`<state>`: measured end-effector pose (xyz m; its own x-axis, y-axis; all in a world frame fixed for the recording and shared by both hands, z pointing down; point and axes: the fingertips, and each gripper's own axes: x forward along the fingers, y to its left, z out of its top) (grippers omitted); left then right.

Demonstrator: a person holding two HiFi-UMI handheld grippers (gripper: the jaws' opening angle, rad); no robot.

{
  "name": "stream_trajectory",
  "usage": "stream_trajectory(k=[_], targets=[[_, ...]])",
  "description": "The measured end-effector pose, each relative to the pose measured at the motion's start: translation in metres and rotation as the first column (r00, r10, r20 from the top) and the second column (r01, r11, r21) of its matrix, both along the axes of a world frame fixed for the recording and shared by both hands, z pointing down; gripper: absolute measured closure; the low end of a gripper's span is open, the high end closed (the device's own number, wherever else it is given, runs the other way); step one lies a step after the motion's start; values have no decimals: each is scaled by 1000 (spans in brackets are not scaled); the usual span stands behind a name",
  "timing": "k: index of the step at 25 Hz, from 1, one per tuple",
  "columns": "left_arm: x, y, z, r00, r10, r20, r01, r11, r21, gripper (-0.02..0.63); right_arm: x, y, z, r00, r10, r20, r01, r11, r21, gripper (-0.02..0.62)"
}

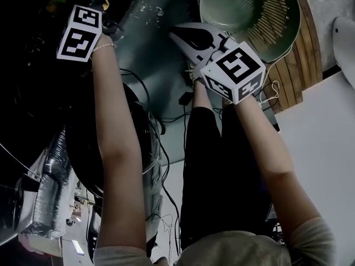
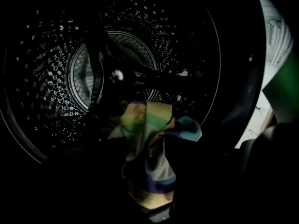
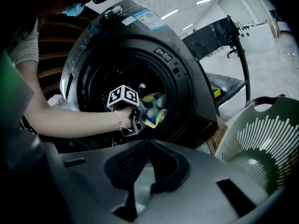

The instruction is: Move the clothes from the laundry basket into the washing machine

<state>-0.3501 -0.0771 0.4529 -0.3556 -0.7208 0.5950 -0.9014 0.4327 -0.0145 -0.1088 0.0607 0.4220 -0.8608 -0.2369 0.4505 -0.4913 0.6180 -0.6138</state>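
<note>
The washing machine (image 3: 187, 78) stands dark grey with its round door open. My left gripper (image 3: 140, 118) reaches into the opening, its marker cube (image 1: 80, 32) showing at the top left of the head view. In the left gripper view a striped cloth (image 2: 149, 157) of yellow, green, blue and purple lies in front of the perforated drum (image 2: 51, 78), running down between the jaws, which are lost in the dark. My right gripper (image 3: 148, 142) is shut and holds nothing, hovering beside the green laundry basket (image 1: 277, 15). No clothes show in the visible part of the basket (image 3: 261, 139).
The basket rests on wooden slats (image 1: 302, 65). Black cables (image 1: 166, 165) trail over the floor between the machine and the person's black trousers (image 1: 213, 165). A white surface (image 1: 327, 148) fills the right side. A black table (image 3: 219, 31) stands behind the machine.
</note>
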Motion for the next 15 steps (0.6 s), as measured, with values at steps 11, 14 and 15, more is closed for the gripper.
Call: stream_trajectory(k=[11,14,15], targets=[[69,48,36,980,88,-178,-108,988,-107,362,-1,-3,-5,1000,12,-8,-11,1000,8,578],[48,43,56,987,22,-156,-50,982,-180,362,0,-4,-1,1000,21,-9,-21,1000,4,578],[43,40,61,988,11,-152,-41,980,-196,362,1,-4,2,1000,25,-9,-25,1000,-1,578]])
